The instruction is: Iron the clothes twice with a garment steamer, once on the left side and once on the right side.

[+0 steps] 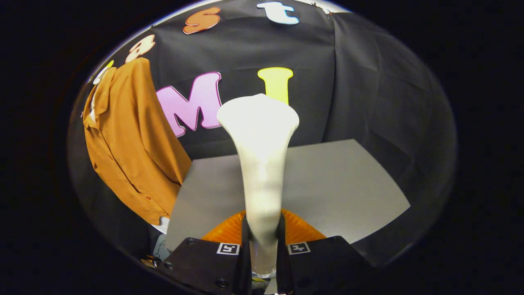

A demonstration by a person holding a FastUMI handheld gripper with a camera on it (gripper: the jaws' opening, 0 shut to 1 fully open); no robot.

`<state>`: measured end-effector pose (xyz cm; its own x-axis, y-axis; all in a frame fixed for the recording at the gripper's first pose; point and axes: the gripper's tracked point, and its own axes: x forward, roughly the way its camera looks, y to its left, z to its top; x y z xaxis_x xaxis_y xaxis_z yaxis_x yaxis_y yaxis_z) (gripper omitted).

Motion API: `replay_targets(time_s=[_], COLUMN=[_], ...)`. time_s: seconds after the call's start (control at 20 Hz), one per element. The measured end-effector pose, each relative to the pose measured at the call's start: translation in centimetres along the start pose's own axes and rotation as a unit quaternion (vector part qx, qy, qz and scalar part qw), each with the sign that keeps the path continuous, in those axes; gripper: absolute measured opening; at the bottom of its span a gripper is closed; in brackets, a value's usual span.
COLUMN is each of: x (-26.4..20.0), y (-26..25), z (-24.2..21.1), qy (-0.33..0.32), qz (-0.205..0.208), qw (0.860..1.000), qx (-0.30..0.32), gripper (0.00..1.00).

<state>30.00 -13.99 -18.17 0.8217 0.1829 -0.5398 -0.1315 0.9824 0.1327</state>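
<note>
Gripper point(263, 246) fingers clamp white garment steamer point(260, 164) handle, head upright ahead of you. Orange shirt point(131, 143) hangs beyond, left of steamer. Grey surface point(335, 184) beneath.

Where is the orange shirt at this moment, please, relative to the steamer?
In the gripper view, the orange shirt hangs against the black wall, well to the left of the white steamer clamped between the fingers, beside the grey table's left edge.

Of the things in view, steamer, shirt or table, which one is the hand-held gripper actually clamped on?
The white garment steamer: its handle sits pinched between both fingers of the hand-held gripper. The brown shirt hangs apart; the grey table lies beyond.
</note>
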Motion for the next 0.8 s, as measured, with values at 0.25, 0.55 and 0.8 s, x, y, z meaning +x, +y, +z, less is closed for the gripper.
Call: replay_targets(time_s=[0.25,0.55,0.8], x=[-8.5,-16.6,-20.3], y=[3.3,8.7,13.5], z=[3.5,3.6,1.8], qy=[-0.087,-0.162,-0.188], qz=[0.001,-0.009,-0.013], qw=[0.996,0.987,0.982], qx=[-0.004,0.006,0.006], gripper=[0.27,0.27,0.27])
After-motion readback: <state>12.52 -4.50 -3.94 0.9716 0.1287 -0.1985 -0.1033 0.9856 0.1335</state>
